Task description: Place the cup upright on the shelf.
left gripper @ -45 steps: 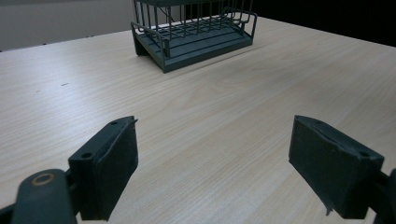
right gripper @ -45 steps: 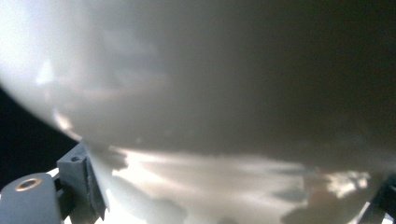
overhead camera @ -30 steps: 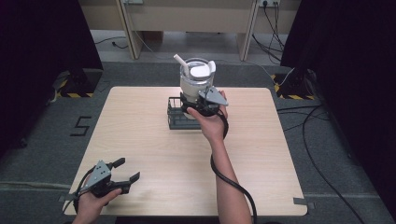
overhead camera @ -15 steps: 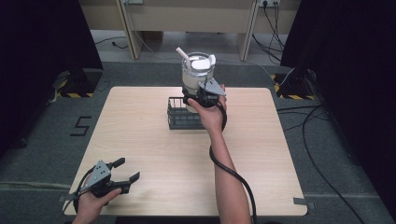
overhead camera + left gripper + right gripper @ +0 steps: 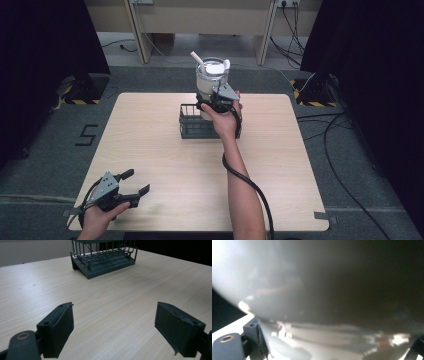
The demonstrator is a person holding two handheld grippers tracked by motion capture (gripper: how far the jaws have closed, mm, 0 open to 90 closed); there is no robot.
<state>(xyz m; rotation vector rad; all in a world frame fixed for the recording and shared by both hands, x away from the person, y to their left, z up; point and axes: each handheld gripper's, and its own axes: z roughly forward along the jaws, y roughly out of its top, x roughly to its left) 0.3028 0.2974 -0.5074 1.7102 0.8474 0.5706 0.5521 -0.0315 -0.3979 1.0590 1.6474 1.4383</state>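
Cup [image 5: 212,80] with white lid and straw held aloft at upper centre of high view, above rear of wire basket [image 5: 197,125]; clamped by right hand-held gripper [image 5: 216,100], body pressed close against lens in right gripper view. Judged mid-transfer: lifted, not yet set down. Left hand-held gripper [image 5: 131,182] kept open, empty, lower left on surface [image 5: 165,160].

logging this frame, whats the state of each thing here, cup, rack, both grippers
cup: upright, lid on with a straw through it, held above the rack
wire rack: upright on the table, nothing seen inside
right gripper: shut on the cup, raised over the rack
left gripper: open, holding nothing, low over the table's near left corner
table: bare wood around the rack
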